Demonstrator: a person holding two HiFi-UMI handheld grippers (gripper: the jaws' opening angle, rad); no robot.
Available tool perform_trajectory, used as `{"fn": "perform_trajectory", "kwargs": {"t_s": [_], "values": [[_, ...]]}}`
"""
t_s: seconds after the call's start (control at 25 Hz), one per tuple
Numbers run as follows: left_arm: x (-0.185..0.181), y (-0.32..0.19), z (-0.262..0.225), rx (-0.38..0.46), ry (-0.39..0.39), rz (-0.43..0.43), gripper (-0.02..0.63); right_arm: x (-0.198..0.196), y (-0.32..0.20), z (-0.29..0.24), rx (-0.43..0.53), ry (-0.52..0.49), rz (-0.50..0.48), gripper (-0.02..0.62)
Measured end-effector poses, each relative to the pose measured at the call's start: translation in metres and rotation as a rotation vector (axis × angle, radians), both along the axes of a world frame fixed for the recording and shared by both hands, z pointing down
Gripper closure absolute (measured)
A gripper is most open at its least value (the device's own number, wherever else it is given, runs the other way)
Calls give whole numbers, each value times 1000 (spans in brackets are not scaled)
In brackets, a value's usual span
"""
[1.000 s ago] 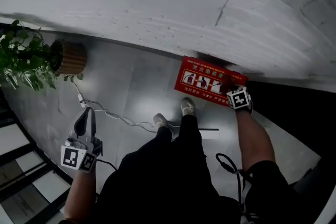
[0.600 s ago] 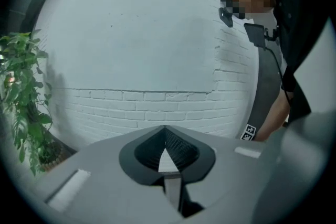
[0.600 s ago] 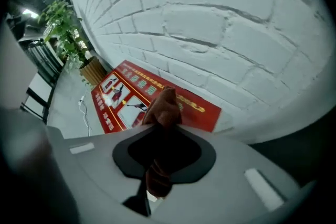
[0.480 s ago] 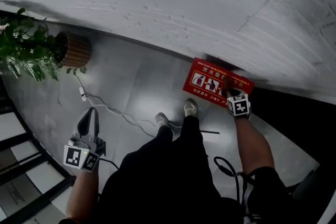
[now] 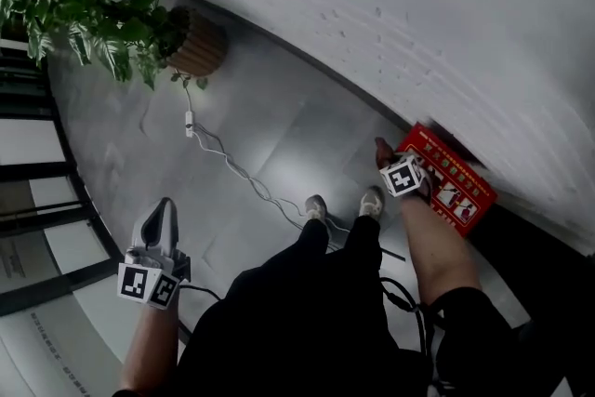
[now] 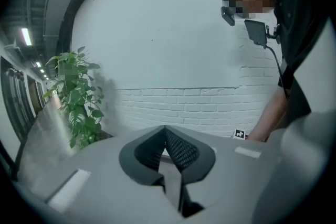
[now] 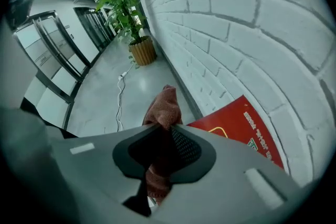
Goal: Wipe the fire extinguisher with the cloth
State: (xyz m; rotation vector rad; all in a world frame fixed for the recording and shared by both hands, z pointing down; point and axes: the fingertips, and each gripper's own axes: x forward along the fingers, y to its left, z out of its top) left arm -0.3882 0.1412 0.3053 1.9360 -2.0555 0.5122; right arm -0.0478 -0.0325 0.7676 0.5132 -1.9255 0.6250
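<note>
The right gripper (image 7: 169, 126) pinches the cloth (image 7: 164, 102), just beside the red box (image 7: 247, 131) by the brick wall (image 7: 236, 23). The left gripper (image 6: 165, 134) is closed, with nothing in it. Open floor (image 5: 279, 121) lies to the left, with a cable (image 5: 232, 167) and a plant (image 5: 93, 5).

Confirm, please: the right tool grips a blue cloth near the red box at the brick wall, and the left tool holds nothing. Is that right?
Not quite: the cloth is reddish-brown, not blue; the right gripper view shows it. The rest stands: the right tool grips it near the red box at the brick wall, and the left tool holds nothing.
</note>
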Motion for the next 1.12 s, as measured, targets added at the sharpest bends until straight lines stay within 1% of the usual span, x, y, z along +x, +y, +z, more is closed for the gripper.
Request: {"fn": "perform_trajectory", "kwargs": {"t_s": [0.12, 0.2, 0.28, 0.4, 0.52, 0.68, 0.72, 0.8, 0.84, 0.92, 1.0, 1.04, 1.08, 1.12], "values": [[-1, 3, 4, -6, -4, 9, 606, 13, 6, 4, -6, 17, -10, 545], [12, -10, 6, 5, 19, 52, 606, 33, 11, 3, -2, 32, 3, 545], [31, -28, 8, 16, 50, 103, 606, 59, 15, 0, 5, 40, 46, 545], [57, -57, 10, 28, 65, 206, 606, 105, 22, -4, 28, 53, 125, 545], [81, -81, 15, 15, 63, 306, 606, 156, 36, -4, 15, 75, 229, 545], [112, -107, 15, 22, 126, 377, 606, 226, 63, -10, -17, 140, 380, 545], [117, -111, 16, 21, 126, 399, 606, 242, 69, -11, -21, 154, 419, 545], [122, -114, 24, 4, 91, 454, 606, 270, 83, -11, -46, 173, 494, 545], [125, -115, 29, -7, 74, 477, 606, 283, 91, -11, -62, 186, 519, 545], [131, -116, 32, -13, 71, 504, 606, 307, 105, -12, -81, 234, 534, 545], [133, -117, 30, 1, 78, 511, 606, 324, 114, -15, -88, 276, 551, 545], [131, -116, 28, 9, 77, 508, 606, 323, 114, -18, -82, 270, 563, 545], [127, -114, 28, 14, 75, 499, 606, 315, 108, -22, -55, 247, 555, 545], [121, -111, 29, 15, 73, 484, 606, 300, 98, -29, -3, 217, 517, 545]]}}
